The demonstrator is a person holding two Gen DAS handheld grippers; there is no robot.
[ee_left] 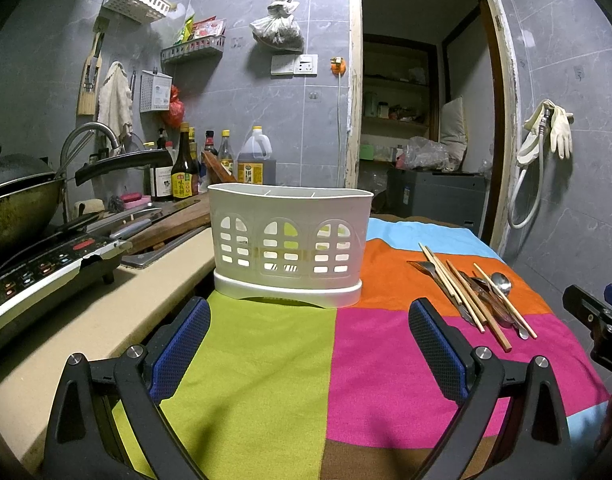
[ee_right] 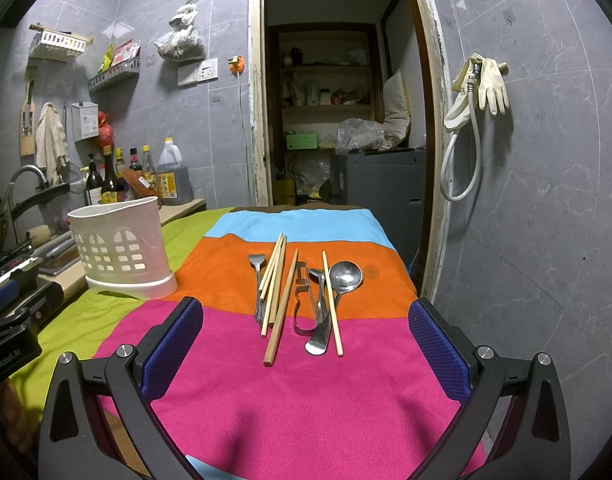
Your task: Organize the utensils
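Right gripper (ee_right: pixel 306 340) wide open, nothing held, lined up on the utensil pile (ee_right: pixel 301 300) dead ahead on the cloth-covered bench (ee_right: pixel 306 400): chopsticks, spoons, fork laid lengthwise, prob. for easy end-on pinching. Left gripper (ee_left: pixel 310 340) also wide, empty, facing the white holder (ee_left: pixel 289 244) straight in front, standing upright w/ its compartments open at the top. No utensils seen in it yet.

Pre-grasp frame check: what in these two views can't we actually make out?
- Caddy interior: both views, its walls hide the compartments, so contents are unknown.
- Utensil pile: right wrist view, chopsticks overlap the fork, tongs and spoons; exact count unclear.
- Same pile, left wrist view: foreshortened near the edge, pieces merge.
- Right gripper: left wrist view, cut off by the frame edge.
- Bottle labels: too small to read.
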